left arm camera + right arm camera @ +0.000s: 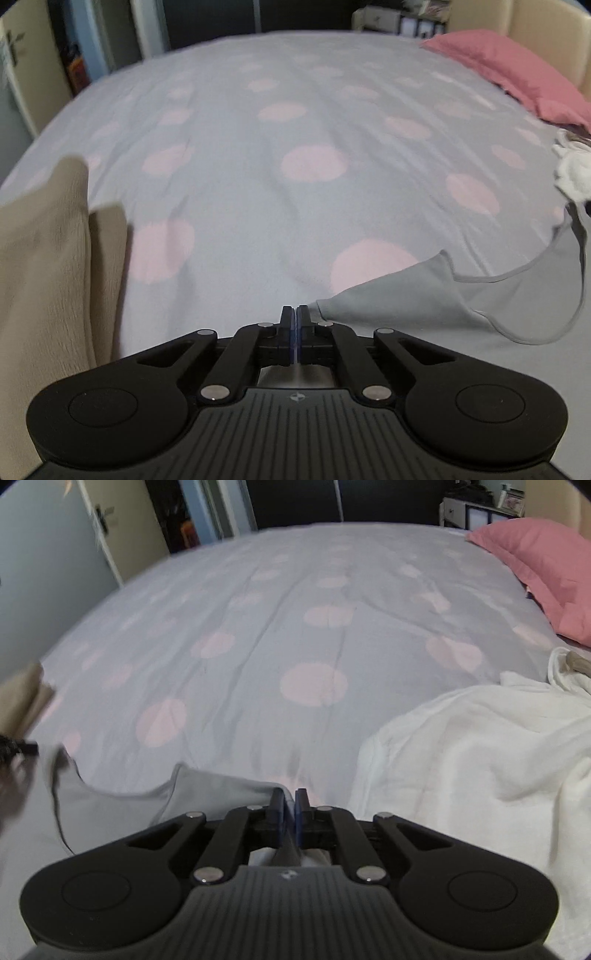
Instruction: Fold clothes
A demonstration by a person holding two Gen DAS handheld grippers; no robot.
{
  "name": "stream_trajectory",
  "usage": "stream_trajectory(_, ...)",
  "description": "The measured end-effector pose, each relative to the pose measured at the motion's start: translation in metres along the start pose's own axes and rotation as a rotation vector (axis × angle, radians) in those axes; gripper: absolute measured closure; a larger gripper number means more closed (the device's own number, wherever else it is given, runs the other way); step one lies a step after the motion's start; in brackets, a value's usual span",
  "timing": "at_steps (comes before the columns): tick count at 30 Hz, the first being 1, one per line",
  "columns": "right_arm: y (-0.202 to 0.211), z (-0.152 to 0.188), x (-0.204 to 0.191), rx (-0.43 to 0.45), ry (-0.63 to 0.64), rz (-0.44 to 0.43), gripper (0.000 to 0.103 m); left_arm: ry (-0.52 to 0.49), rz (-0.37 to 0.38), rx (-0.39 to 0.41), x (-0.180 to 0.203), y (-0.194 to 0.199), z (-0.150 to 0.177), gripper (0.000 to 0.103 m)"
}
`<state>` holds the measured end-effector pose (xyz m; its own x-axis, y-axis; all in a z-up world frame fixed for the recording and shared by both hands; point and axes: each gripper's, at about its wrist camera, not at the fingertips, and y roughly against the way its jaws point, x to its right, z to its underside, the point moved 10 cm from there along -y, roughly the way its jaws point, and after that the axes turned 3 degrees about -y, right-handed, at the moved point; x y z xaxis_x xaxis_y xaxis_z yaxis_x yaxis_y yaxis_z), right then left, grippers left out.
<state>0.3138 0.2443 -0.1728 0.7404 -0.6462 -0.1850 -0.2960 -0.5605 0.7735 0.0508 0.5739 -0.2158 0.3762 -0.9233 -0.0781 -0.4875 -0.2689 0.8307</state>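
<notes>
The left gripper (pixel 296 312) sits low at six o'clock in its own view, its two fingers pressed flat together with only a thin blue line between the pads; whether any cloth is caught there cannot be told from this view. Just to its right, toward four o'clock, lies the grey garment (pixel 424 291), a light top with a darker piped edge that curves out toward three o'clock. Its near corner comes up just beside the fingertips.

In the right wrist view the right gripper (pixel 290 797) is clamped on a fold of the same grey garment (pixel 207 794): cloth bunches against the left finger and a dark pleat runs back between the fingers toward the body of the tool. The garment spreads from there toward nine o'clock, where its edge lifts near a blurred dark object at the frame's left margin.

Both views look over a bedspread (pixel 295 129), pale grey with pink dots, which fills the middle and reaches to twelve o'clock. A pink pillow (pixel 546 572) lies at two o'clock. A white cloth (pixel 480 753) is heaped at three to four o'clock in the right view, touching the bedspread just beside the right gripper. A beige cloth (pixel 48 266) hangs at nine o'clock in the left view.
</notes>
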Motion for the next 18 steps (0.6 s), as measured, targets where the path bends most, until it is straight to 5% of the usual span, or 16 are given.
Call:
stream_trajectory(4, -0.011, 0.012, 0.0, -0.063, 0.008, 0.036, 0.095, -0.009, -0.008, 0.005, 0.002, 0.0, -0.004, 0.099)
stream_trajectory(6, 0.002, 0.006, 0.001, -0.035, -0.005, 0.026, 0.077, -0.011, -0.011, 0.014, 0.003, 0.004, -0.006, 0.083)
stream_trajectory(8, 0.018, 0.001, 0.003, -0.008, -0.013, 0.02, 0.071, -0.014, -0.017, 0.048, 0.002, 0.018, -0.01, 0.073)
stream_trajectory(18, 0.141, 0.029, 0.055, 0.066, -0.084, 0.096, 0.071, -0.072, 0.078, 0.076, 0.038, 0.093, -0.001, 0.071)
